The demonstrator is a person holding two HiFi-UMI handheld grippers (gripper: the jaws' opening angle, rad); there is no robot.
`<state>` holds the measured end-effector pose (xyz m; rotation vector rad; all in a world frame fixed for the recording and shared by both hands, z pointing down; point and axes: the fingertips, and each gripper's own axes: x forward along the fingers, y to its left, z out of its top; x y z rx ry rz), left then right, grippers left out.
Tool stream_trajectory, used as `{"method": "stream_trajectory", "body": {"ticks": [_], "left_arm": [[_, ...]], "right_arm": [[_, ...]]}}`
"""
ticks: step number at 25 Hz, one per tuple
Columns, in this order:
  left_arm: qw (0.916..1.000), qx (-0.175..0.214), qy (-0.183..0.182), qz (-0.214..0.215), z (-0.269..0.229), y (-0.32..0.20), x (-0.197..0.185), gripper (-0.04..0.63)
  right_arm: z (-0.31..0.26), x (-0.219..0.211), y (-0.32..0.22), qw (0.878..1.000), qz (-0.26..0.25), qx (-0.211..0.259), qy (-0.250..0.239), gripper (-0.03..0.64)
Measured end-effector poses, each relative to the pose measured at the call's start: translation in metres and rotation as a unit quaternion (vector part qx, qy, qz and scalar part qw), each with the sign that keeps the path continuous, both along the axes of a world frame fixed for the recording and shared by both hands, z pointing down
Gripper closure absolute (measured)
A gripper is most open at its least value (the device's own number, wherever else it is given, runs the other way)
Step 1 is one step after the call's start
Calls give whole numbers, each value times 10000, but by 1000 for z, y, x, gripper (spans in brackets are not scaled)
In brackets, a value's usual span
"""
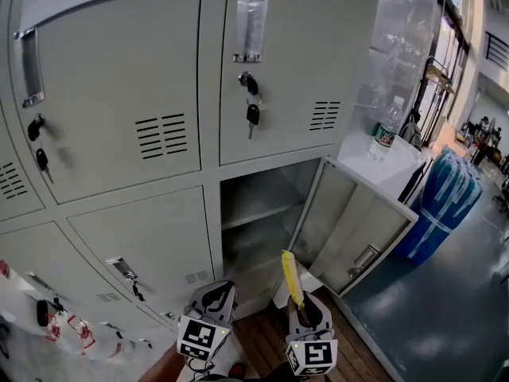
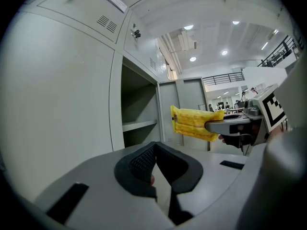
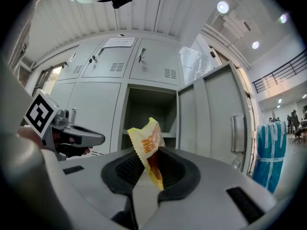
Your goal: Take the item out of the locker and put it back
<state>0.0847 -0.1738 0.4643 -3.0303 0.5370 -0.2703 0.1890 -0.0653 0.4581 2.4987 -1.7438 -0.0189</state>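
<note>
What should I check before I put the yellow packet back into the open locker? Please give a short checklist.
1. Grip: the right gripper is shut on the yellow packet: ok.
2. The locker door is swung wide open: ok.
3. The shelf is bare where it shows: ok.
4. The left gripper has its jaws together, is empty and is left of the opening, not across it: ok.
5. The back of the compartment is dim: cannot tell.

place: large workshop hall, locker corner | lockers (image 1: 119,102): grey steel bank, keys (image 1: 252,116) in doors, one door (image 1: 350,225) open | overhead: high ceiling, round lights (image 2: 193,59), railed gallery (image 2: 221,78) | floor (image 1: 453,309): glossy grey, blue wrapped bundle (image 1: 445,197) | far end: people (image 1: 483,127)
</note>
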Motion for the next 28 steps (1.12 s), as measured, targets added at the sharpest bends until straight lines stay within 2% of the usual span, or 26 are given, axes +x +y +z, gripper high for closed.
{"method": "stream_trajectory", "body": {"ticks": [6,16,23,28], "left_arm": [[9992,7,78,-389,-8,-15,-12,574],[9930,60,116,-1174,-14,-34,-18,574],[9850,118,86,-1719,-17,-44,-24,574],[9774,149,85,-2106,-19,-50,-32,574]], "right_arm": [[-37,1,-37,9963,-380,67,771,531],[-71,7,-108,9811,-1282,131,1447,532],[-77,4,-158,9597,-1944,17,2030,532],[-79,-1,-192,9359,-2097,-232,2821,531]]}}
